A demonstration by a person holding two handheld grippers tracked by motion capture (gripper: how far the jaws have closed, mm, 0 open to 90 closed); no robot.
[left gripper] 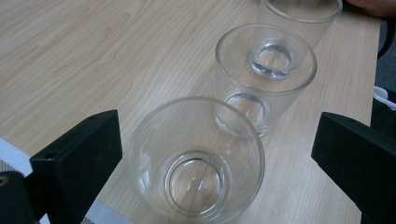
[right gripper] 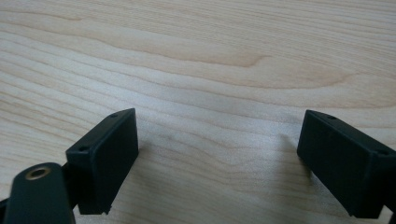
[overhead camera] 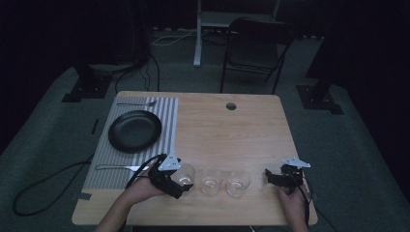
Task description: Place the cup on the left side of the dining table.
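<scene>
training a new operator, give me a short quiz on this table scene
1. How many glasses stand in the row along the near edge of the table?
2. True or false: the left gripper is clamped on the nearest glass.
3. What lies between the right gripper jaws? A) a fork B) bare wood C) a glass

Key: 1. Three. 2. False; the glass sits between open jaws, apart from the pads. 3. B.
</scene>
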